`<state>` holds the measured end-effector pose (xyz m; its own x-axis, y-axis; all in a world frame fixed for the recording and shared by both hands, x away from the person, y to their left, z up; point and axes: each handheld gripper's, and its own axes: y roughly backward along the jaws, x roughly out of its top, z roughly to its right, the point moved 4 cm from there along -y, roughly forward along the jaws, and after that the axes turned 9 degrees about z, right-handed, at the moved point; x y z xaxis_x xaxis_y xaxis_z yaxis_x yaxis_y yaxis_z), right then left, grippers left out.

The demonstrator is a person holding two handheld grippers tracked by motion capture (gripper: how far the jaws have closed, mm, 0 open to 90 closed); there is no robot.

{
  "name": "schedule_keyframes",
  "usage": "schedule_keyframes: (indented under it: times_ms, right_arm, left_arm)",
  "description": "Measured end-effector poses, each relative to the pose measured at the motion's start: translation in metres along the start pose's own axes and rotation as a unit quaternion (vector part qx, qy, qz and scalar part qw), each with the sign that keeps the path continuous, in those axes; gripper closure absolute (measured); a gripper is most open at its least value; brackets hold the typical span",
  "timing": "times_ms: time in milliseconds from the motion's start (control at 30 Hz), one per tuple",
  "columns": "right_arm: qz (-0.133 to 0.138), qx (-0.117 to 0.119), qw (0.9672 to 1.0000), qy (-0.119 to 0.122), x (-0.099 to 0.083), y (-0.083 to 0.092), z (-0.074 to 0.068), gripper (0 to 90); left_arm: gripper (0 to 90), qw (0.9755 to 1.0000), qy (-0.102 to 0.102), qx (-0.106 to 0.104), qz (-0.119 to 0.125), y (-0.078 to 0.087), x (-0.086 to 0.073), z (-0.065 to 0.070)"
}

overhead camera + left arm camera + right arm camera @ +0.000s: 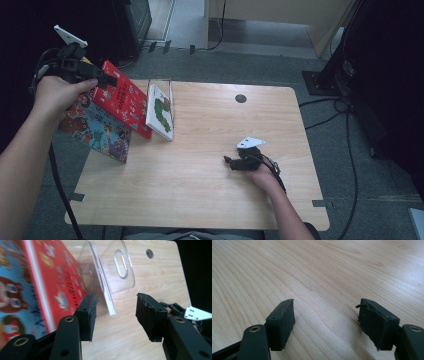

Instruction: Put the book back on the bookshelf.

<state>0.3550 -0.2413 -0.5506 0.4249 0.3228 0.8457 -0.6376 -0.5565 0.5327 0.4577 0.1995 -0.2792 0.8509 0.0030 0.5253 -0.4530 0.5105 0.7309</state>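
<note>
Books are being stood in the clear rack (pixel 117 267) at the worktop's (pixel 200 165) far left corner. The left tongs (pixel 116 312) gape empty beside the red book (pixel 120 97); next comes gripping it. The right tongs (pixel 325 320) rest open, empty. The high view adds a white book (pixel 161 111).

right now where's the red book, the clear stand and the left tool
red book (pixel 121 97), high view, middle of its red cover
clear stand (pixel 117 267), left gripper view, its clear panel beside the oval slot
left tool (pixel 116 315), left gripper view, midway between its open fingertips
</note>
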Motion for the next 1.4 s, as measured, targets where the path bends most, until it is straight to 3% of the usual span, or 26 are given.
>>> schedule_keyframes:
  times_ms: [333, 700, 867, 1000, 1400]
  right_arm:
    - [0.0, 0.0, 1.0, 0.0, 0.0, 0.0, 0.0, 28.2]
    - [0.0, 0.0, 1.0, 0.001, 0.0, 0.0, 0.0, 28.0]
    - [0.0, 0.0, 1.0, 0.002, 0.0, 0.0, 0.0, 27.8]
    - [0.001, 0.0, 1.0, 0.003, 0.0, 0.0, 0.0, 27.7]
    - [-0.001, 0.002, 1.0, 0.003, 0.0, 0.0, -0.001, 27.1]
  left_arm:
    - [49.1, 0.9997, -0.01, -0.019, -0.011, -0.023, -0.025, 0.008]
    - [46.9, 0.9986, -0.035, -0.028, -0.029, -0.043, -0.057, 0.017]
    - [46.0, 0.9973, -0.048, -0.045, -0.034, -0.054, -0.073, 0.024]
    - [45.5, 0.9961, -0.063, -0.044, -0.044, -0.066, -0.088, 0.028]
    - [44.0, 0.993, -0.073, -0.068, -0.063, -0.102, -0.124, 0.035]
